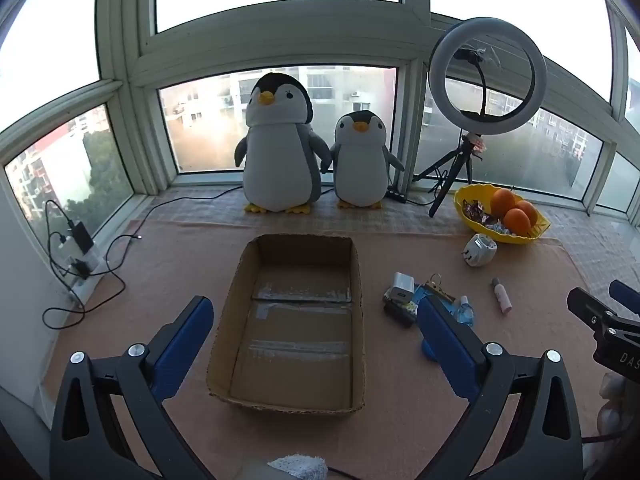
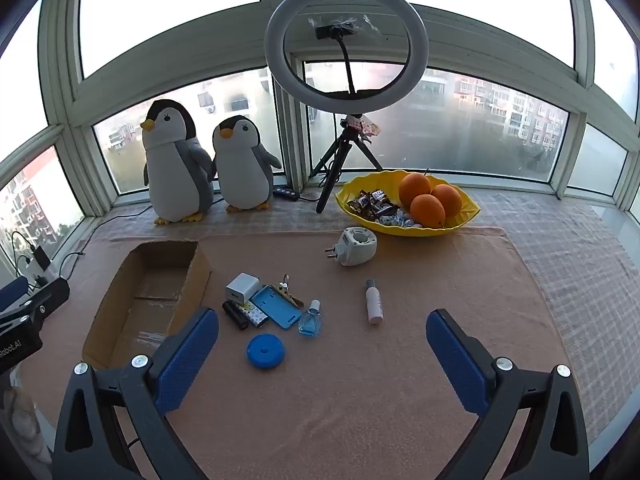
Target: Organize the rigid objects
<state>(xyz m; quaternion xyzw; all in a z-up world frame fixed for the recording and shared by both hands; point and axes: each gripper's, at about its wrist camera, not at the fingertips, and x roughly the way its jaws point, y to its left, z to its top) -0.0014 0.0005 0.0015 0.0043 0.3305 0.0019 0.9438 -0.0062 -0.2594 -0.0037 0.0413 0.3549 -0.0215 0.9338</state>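
1. The left gripper (image 1: 314, 322) hangs with its jaws spread wide and nothing between them, right above the empty cardboard box (image 1: 256, 256). If it dips carelessly, a finger could catch the box's rim and skew it on the pink cloth (image 2: 360, 380).
2. Ahead and left of the right gripper (image 2: 322, 332), itself spread wide and empty, sits the tight cluster: white charger cube (image 2: 241, 287), black cylinder (image 2: 235, 315), dotted case (image 2: 256, 316), blue tray (image 2: 276, 306), keyring clip (image 2: 285, 285). These touch or overlap, so a grab at one would likely drag its neighbours along.
3. The blue round disc (image 2: 265, 351) lies just off the right gripper's left finger. It looks flat and low, so the pads may slide over it or bunch the cloth.
4. The small blue bottle (image 2: 310, 321) stands just ahead; a nudge could tip it.
5. The white tube (image 2: 373, 301), lying ahead on its side, may roll away from closing jaws.
6. Farther ahead, the white plug adapter (image 2: 354, 246) rests near the yellow fruit bowl (image 2: 472, 208); an overreach risks bumping that bowl.
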